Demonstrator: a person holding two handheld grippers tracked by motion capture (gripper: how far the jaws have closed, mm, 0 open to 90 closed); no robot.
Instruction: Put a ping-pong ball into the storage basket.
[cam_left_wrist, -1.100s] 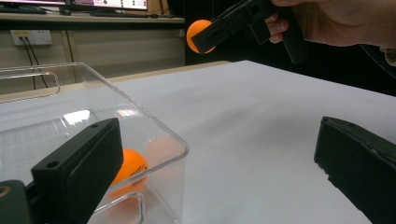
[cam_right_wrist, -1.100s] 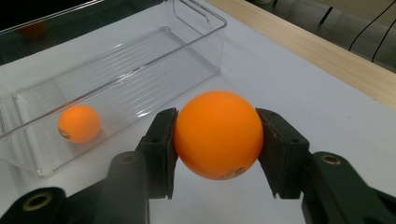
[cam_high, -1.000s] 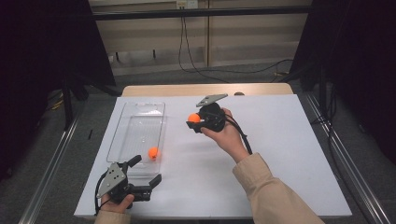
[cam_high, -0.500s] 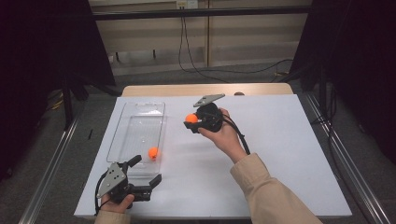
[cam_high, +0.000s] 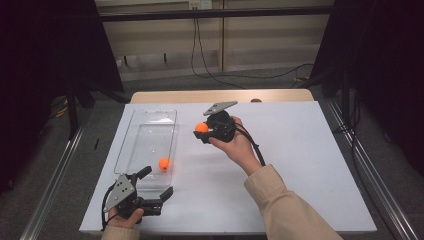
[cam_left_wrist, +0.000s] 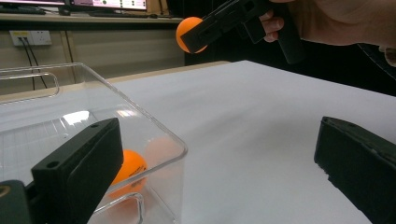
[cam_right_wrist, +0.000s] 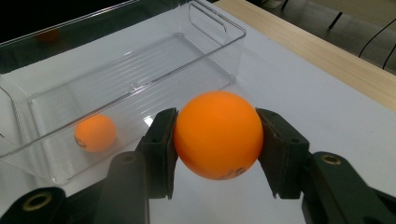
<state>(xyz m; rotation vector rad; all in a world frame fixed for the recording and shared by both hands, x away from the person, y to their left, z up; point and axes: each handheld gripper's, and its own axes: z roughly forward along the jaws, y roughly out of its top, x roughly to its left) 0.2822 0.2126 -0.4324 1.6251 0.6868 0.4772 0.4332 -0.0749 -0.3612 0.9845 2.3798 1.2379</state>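
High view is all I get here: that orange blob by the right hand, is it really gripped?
Observer: Yes. In the right gripper view the right gripper has both pads pressed on the orange ball, one each side.
Operator: Is it above the clear box?
Observer: Not yet. That view shows the clear box ahead of the held ball, with white table under the ball.
Operator: And the left one?
Observer: The left gripper is open, with nothing between its jaws. A second ball lies inside the box behind one jaw.

One ball (cam_high: 164, 163) lies in the tray (cam_high: 150, 116); another ball (cam_high: 201, 127) is held right of it.
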